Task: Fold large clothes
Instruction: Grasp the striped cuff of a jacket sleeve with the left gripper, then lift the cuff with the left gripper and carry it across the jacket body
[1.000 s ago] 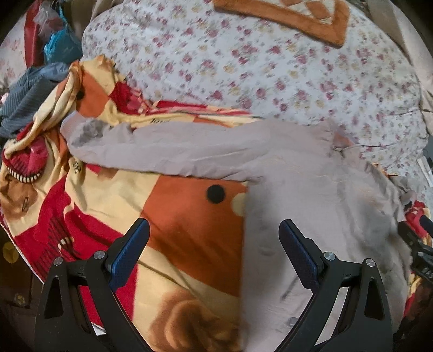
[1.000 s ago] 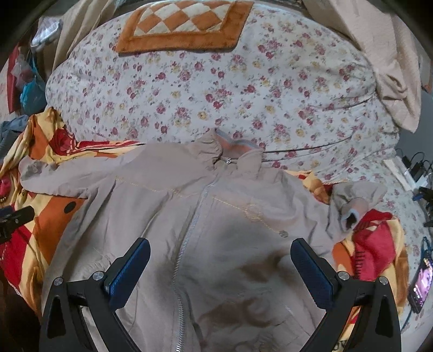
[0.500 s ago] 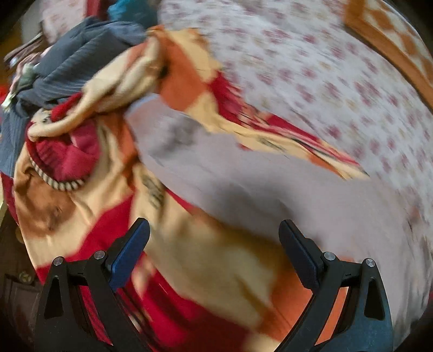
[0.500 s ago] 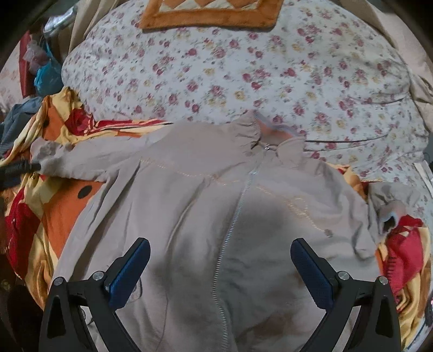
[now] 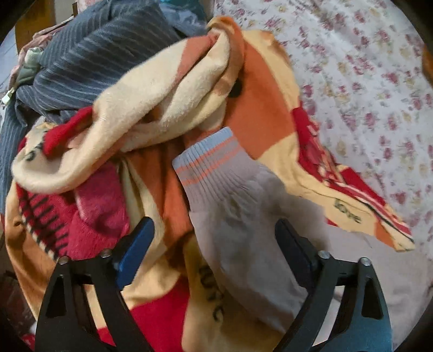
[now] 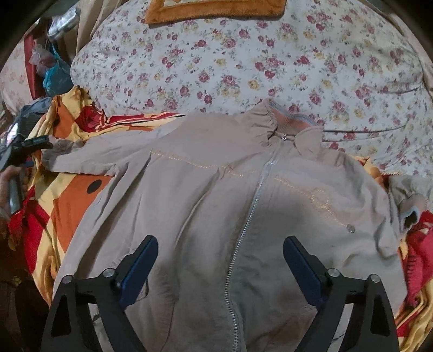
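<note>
Your left gripper point(image 5: 213, 241) is spread wide, its two blue-padded fingers point(image 5: 134, 249) apart and holding nothing. Between them lies the sleeve point(image 5: 243, 230) of the beige jacket point(image 6: 216, 205), with its ribbed cuff point(image 5: 208, 159), striped in pale blue and orange, pointing away from you. The sleeve rests on the fleece blanket point(image 5: 259, 113), a patchwork of orange, cream and red; a thick roll of that blanket is bunched just beyond and to the left of the cuff. A dark blue striped garment point(image 5: 89, 54) is heaped behind the roll, at the upper left of the left wrist view.

Your right gripper point(image 6: 220, 260) is likewise spread, its fingers point(image 6: 139, 262) empty and poised over the lower front of the jacket. The jacket lies front side up on the bed, zipper point(image 6: 251, 205) closed and running from the collar point(image 6: 286, 124) down between the fingers. The collar reaches the flowered quilt point(image 6: 243, 62), which covers the far part of the bed. One sleeve stretches out flat to the left across the blanket; the other sleeve point(image 6: 408, 200) is crumpled at the right edge, its cuff opening toward you. In the right wrist view the tip of your left gripper point(image 6: 35, 142) shows at the far left, just beside the end of the outstretched sleeve. An orange-bordered mat point(image 6: 216, 13) lies on the quilt at the top.
</note>
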